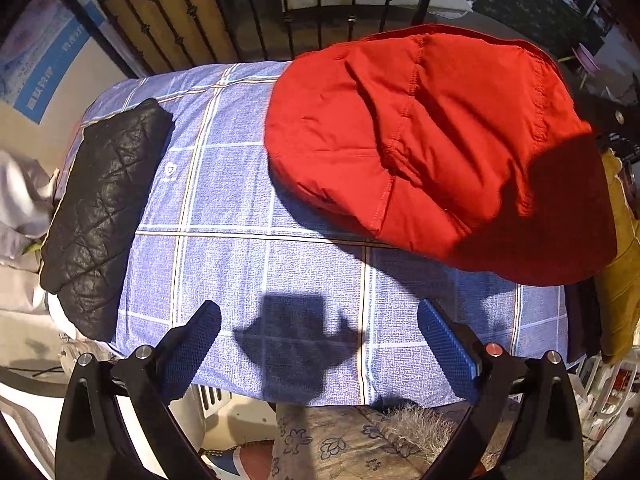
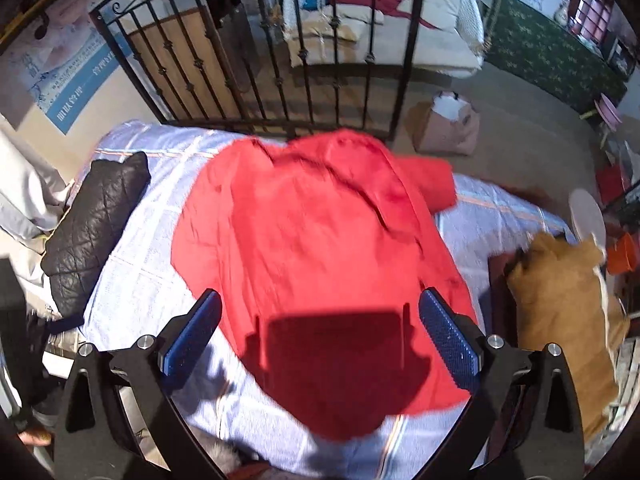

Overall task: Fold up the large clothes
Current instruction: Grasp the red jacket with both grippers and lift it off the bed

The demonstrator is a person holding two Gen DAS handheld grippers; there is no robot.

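A large red padded jacket point(image 1: 432, 148) lies spread on the blue checked bed sheet point(image 1: 248, 208), at the right half of the bed. It also shows in the right wrist view point(image 2: 320, 256), filling the middle. My left gripper point(image 1: 320, 312) is open and empty, above the bare sheet near the bed's front edge, left of the jacket. My right gripper point(image 2: 320, 304) is open and empty, held above the jacket's near part. A folded black quilted garment point(image 1: 100, 216) lies at the bed's left edge, also in the right wrist view point(image 2: 92, 232).
A black iron railing point(image 2: 256, 60) stands behind the bed. A brown garment point(image 2: 568, 320) hangs at the bed's right side. Grey cloth point(image 1: 20, 200) lies left of the bed. A bag point(image 2: 448, 124) sits on the floor behind.
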